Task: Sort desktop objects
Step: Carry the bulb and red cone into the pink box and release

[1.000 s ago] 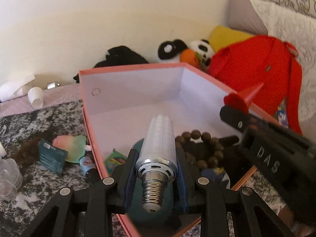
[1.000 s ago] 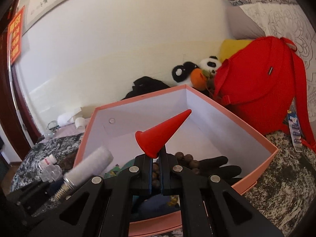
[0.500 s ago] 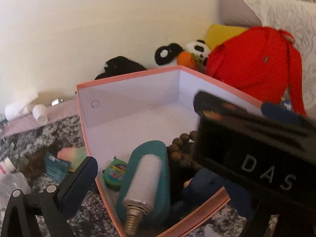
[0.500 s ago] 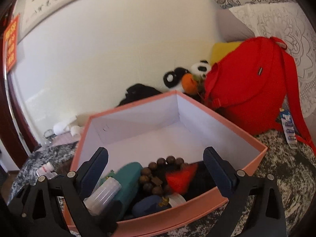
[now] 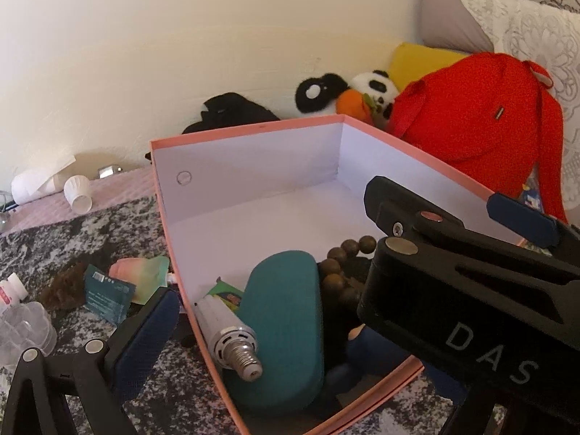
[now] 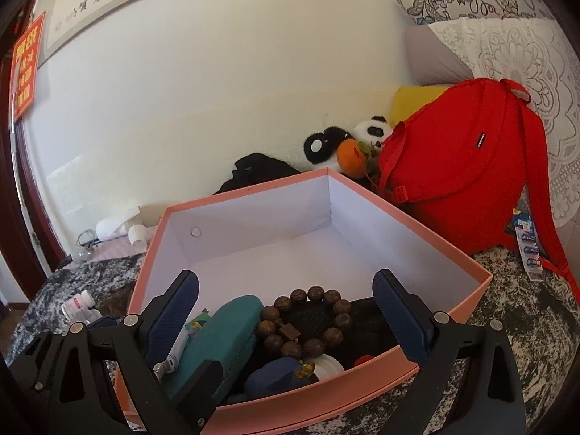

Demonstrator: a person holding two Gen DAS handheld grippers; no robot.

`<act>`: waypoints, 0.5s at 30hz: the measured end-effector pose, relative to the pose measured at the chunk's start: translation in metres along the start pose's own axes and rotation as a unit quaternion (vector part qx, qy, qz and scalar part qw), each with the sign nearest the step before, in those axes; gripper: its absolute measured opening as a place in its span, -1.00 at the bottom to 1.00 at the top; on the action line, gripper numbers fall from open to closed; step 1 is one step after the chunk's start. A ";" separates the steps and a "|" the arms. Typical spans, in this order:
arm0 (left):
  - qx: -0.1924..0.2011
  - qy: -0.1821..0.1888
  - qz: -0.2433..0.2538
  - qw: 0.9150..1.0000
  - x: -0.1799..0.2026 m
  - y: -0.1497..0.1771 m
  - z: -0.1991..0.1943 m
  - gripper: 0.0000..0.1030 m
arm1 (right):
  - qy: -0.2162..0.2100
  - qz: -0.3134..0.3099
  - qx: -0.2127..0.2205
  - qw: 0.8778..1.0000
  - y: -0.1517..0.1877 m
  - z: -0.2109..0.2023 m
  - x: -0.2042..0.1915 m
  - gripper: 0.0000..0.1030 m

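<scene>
A pink box [image 5: 250,134] [image 6: 362,388] stands open on the marbled desk. Inside lie a white bulb with a metal screw base [image 5: 226,330] [image 6: 174,351], a teal case [image 5: 286,322] [image 6: 221,333], a wooden bead bracelet [image 5: 340,268] [image 6: 308,322], a dark glove and a blue object [image 6: 275,377]. A bit of the red cone [image 6: 363,360] shows near the front wall. My right gripper [image 6: 284,315] is open and empty above the box front; its body [image 5: 471,297] fills the left wrist view. My left gripper is open; only its left finger [image 5: 145,330] shows, outside the box's left wall.
Left of the box lie a teal sachet [image 5: 107,297], a pink-green pouch [image 5: 141,272], a clear bottle [image 5: 21,322] and a white cup [image 5: 78,192]. A red backpack [image 6: 460,166], a panda plush [image 6: 348,145] and black cloth [image 5: 232,112] sit behind.
My left gripper opened and let the bulb drop beside the teal case. My right gripper opened and let the red cone fall into the box. Both pulled back slightly.
</scene>
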State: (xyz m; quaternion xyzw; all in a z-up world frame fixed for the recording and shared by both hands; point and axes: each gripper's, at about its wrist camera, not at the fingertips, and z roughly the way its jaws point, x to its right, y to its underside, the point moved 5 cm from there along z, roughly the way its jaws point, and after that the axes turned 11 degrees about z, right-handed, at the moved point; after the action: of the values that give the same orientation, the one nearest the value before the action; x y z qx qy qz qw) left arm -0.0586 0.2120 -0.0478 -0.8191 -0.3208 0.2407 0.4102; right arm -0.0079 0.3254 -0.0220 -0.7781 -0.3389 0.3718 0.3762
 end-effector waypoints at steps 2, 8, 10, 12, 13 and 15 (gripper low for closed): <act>0.001 -0.008 -0.003 1.000 -0.006 0.002 -0.003 0.94 | -0.003 0.010 -0.001 1.000 0.001 -0.001 -0.002 0.93; 0.001 -0.042 -0.042 0.998 -0.042 0.010 -0.013 0.94 | -0.025 -0.029 0.030 0.999 0.009 -0.016 -0.036 0.93; -0.005 -0.061 -0.057 0.996 -0.058 0.015 -0.014 0.94 | -0.032 -0.052 0.041 0.997 0.014 -0.021 -0.050 0.93; -0.014 -0.080 -0.078 0.994 -0.075 0.021 -0.014 0.94 | -0.040 -0.060 0.041 0.997 0.018 -0.023 -0.059 0.93; -0.018 -0.084 -0.087 0.992 -0.082 0.023 -0.014 0.94 | -0.044 -0.063 0.040 0.996 0.020 -0.024 -0.063 0.93; -0.023 -0.104 -0.108 0.988 -0.100 0.029 -0.015 0.94 | -0.050 -0.062 0.035 0.996 0.024 -0.023 -0.070 0.93</act>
State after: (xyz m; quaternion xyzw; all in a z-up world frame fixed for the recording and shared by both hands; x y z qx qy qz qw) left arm -0.1071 0.1186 -0.0505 -0.7595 -0.4537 0.2715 0.3789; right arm -0.0174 0.2499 -0.0090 -0.7222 -0.3922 0.3978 0.4079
